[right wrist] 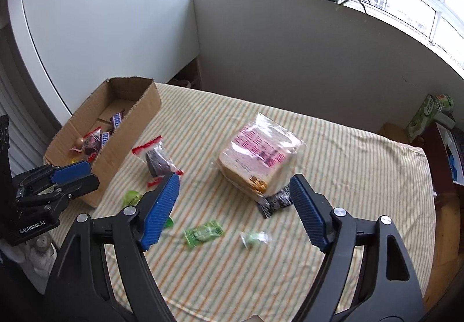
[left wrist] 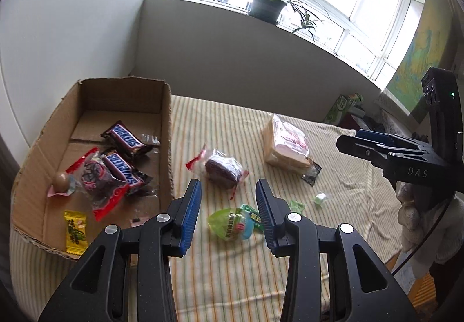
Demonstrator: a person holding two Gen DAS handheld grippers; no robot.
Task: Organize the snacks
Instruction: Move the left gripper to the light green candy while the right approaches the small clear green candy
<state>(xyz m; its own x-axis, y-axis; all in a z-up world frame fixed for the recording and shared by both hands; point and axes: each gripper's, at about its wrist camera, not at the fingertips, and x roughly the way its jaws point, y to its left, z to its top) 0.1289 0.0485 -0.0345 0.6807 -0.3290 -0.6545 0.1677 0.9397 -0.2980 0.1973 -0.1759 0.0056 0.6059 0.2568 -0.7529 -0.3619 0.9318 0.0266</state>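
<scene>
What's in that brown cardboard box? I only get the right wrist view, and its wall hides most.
Observer: Two bars in brown wrappers labelled Snickers lie in the brown cardboard box.
Operator: And the yellow speck?
Observer: A small yellow wrapped candy with green print.
Operator: Is the left gripper open?
Observer: Yes, its jaws are apart, framing a green egg-shaped packet.

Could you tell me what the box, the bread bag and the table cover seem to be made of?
Box: brown corrugated cardboard, matte; its cut edges look rough and fluted.
Bread bag: thin clear plastic film, glossy; slices show through and it crinkles, with pink print.
Table cover: woven striped cloth, matte and probably cotton; it wrinkles softly and drapes at the edge.
</scene>
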